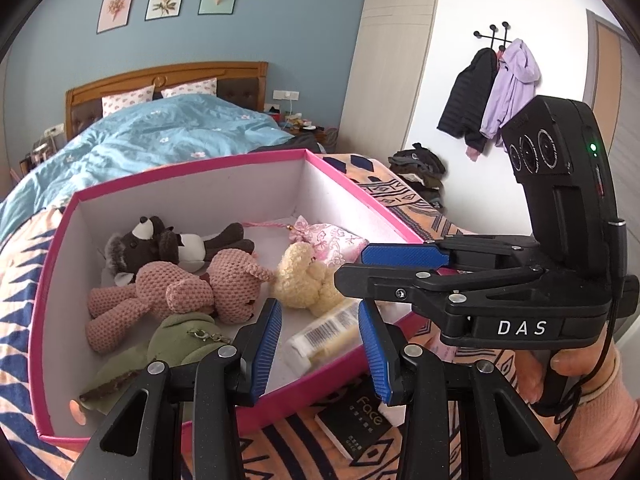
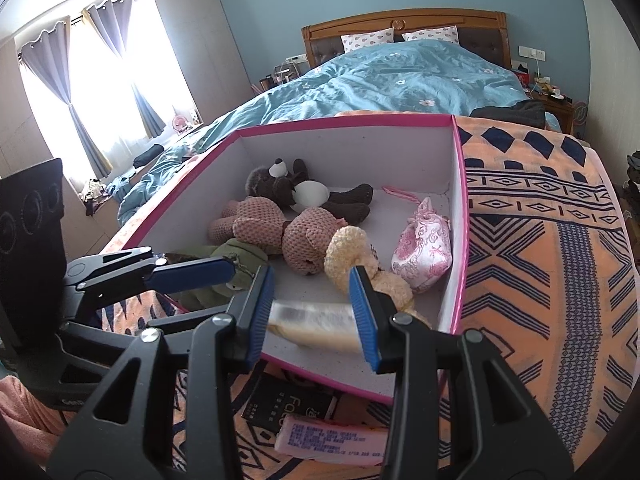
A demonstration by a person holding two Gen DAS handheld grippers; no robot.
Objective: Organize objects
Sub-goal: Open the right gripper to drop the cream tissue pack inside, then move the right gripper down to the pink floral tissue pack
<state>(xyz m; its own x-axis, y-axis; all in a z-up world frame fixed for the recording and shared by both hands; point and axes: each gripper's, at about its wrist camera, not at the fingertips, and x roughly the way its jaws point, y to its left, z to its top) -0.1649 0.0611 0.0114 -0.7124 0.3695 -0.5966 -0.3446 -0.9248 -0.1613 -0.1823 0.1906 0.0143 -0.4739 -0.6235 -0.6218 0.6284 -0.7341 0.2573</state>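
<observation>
Black "Face" packet [image 1: 356, 424] nearest; right gripper [image 2: 316, 316] gaping over tube [image 2: 316, 322]; left gripper [image 1: 320, 354] spread, empty.

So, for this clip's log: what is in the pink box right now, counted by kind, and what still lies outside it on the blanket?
In the pink box:
Soft toys: 4 (dark brown, pink crochet, cream, green)
Floral pouch: 1
Cream tube: 1
On the blanket outside:
Black "Face" box: 1
Pink packet: 1
Total: 8
</observation>
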